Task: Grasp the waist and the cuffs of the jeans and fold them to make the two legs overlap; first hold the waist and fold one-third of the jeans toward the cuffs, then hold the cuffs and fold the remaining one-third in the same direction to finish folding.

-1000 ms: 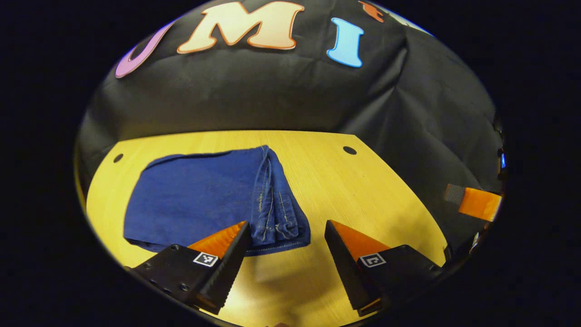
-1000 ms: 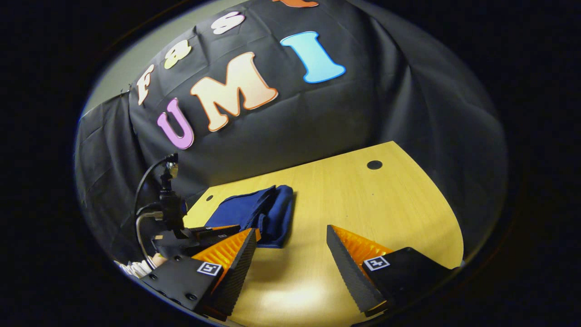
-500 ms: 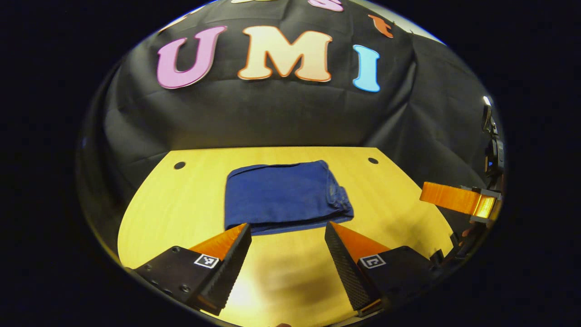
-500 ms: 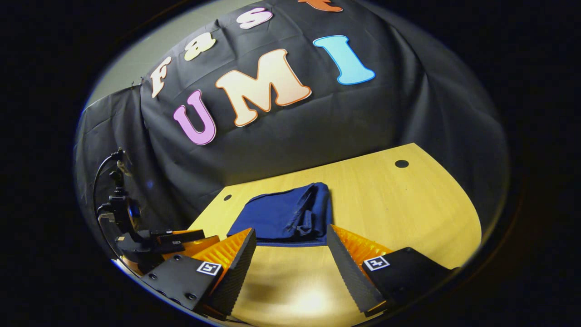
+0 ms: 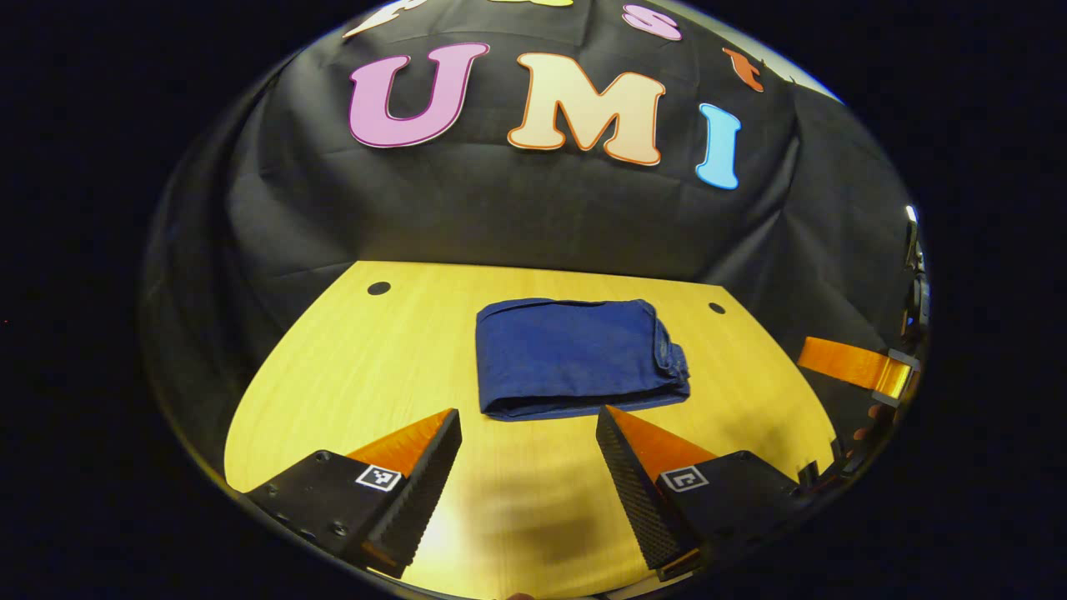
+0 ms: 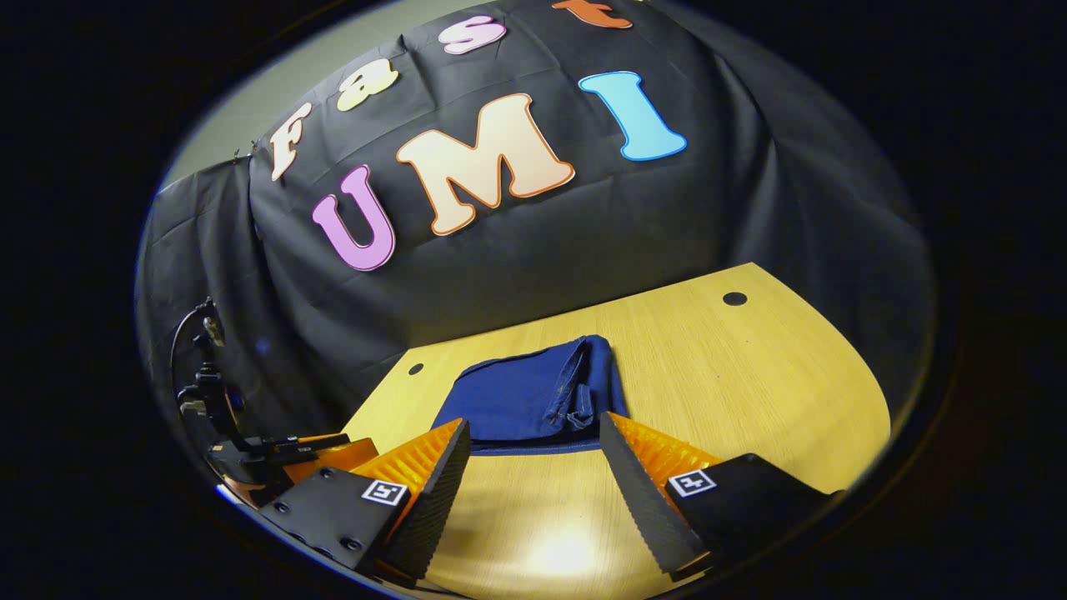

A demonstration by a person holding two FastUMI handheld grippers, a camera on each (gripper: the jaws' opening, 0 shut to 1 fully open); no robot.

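Here the jeans (image 5: 579,357) lie folded into a compact dark blue rectangle on the wooden table (image 5: 350,367), flat, roughly mid-table between the two small round holes (image 5: 378,288) near the table's far edge. In the left gripper view the stacked fold edges and seams sit on the right end of the jeans; the near long edge shows layered folds. The left hand-held gripper (image 5: 529,454) hovers over bare table just in front of the jeans, fingers spread wide apart, nothing between them, not touching the denim. In the right gripper view the jeans (image 6: 533,396) appear from a lower angle, bunched fold edges toward the right end, just beyond the fingertips. The right hand-held gripper (image 6: 533,467) is likewise wide open and empty, fingers apart on either side of the jeans' near edge, above the table (image 6: 750,392). The other hand-held gripper (image 6: 283,454) shows at the left of the jeans in that view, off the table edge, with a cable above it. A finger of the right one (image 5: 846,364) pokes in to the right of the jeans in the left gripper view.
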